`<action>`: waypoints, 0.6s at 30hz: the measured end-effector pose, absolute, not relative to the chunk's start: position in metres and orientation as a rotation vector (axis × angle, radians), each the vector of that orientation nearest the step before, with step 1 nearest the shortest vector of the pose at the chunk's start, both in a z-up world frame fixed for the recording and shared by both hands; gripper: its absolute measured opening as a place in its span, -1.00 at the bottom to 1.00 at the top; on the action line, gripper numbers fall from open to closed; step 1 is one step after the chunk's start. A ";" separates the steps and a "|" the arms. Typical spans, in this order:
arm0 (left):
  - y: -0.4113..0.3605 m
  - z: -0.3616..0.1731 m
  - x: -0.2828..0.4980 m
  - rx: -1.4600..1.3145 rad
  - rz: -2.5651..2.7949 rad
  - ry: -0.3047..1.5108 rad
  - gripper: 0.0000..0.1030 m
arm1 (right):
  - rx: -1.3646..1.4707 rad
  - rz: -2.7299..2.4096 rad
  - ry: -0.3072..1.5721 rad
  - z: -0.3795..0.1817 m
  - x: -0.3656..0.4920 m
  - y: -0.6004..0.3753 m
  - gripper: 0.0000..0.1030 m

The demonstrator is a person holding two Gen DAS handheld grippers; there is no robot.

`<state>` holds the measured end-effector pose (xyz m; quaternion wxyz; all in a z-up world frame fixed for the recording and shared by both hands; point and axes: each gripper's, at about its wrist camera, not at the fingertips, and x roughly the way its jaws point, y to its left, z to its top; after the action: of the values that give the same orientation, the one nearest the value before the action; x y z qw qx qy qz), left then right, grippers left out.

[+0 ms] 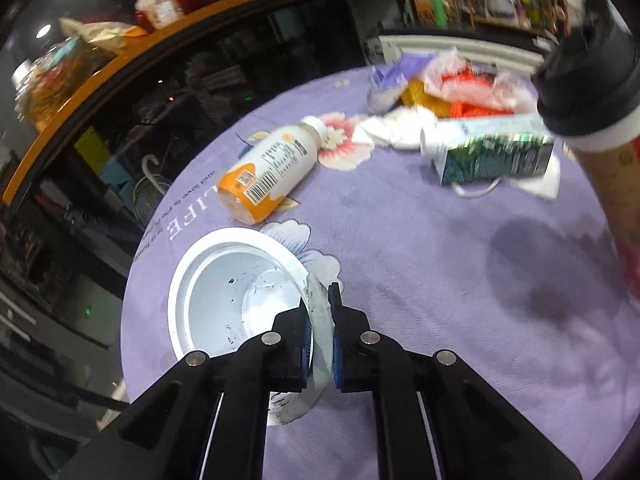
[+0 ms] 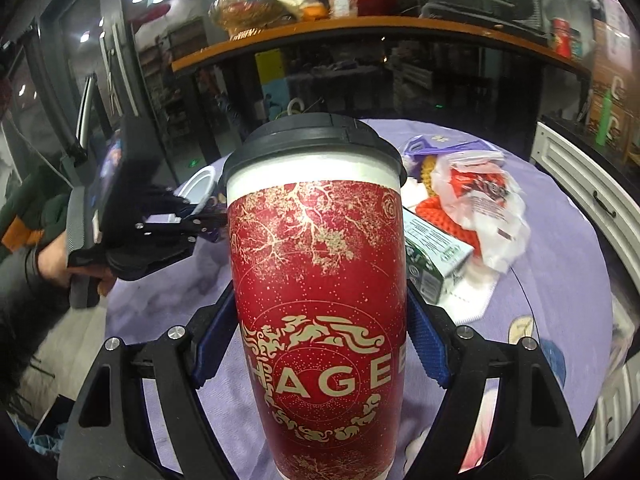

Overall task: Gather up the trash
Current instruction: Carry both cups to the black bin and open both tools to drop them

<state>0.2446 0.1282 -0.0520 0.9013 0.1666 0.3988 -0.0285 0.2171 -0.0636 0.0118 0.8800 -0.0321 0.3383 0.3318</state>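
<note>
A: Left gripper (image 1: 320, 320) jaws are clamped on the bowl (image 1: 224, 280) rim at the tabletop (image 1: 400, 240) edge; right gripper (image 2: 320, 344) jaws grip the cup (image 2: 320, 280) — upright.

B: Lift the bowl level — thin rim may slip. Bottle (image 1: 268, 168), carton (image 1: 496, 152) wait behind.

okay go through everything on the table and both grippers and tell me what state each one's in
Left gripper: shut on the white bowl's rim.
White bowl: upright, empty.
Right gripper: shut on the red cup.
Red cup: upright, lid on.
Orange bottle: lying down, capped.
Green carton: on its side.
</note>
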 end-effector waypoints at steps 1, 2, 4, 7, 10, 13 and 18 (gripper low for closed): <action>0.127 -0.048 0.241 0.316 -0.058 0.811 -0.83 | -0.052 0.682 0.695 0.011 0.212 -0.069 0.50; 0.124 -0.043 0.231 0.276 -0.057 0.786 -0.83 | -0.044 0.675 0.688 0.009 0.208 -0.075 0.50; 0.116 -0.035 0.218 0.244 -0.065 0.747 -0.83 | -0.030 0.650 0.672 0.008 0.198 -0.086 0.50; 0.098 -0.021 0.197 0.188 -0.083 0.689 -0.83 | -0.001 0.625 0.658 0.006 0.185 -0.104 0.50; 0.075 -0.009 0.181 0.138 -0.128 0.642 -0.83 | 0.019 0.585 0.639 0.003 0.172 -0.124 0.50; 0.047 -0.002 0.173 0.121 -0.172 0.609 -0.83 | 0.053 0.536 0.620 0.003 0.161 -0.146 0.50; -0.002 0.004 0.162 0.104 -0.260 0.567 -0.83 | 0.108 0.446 0.594 -0.001 0.146 -0.191 0.50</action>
<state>0.1624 -0.0025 0.0044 0.9504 0.0511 0.2789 -0.1277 0.1462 -0.1910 -0.0010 0.9304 0.0527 0.2901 0.2177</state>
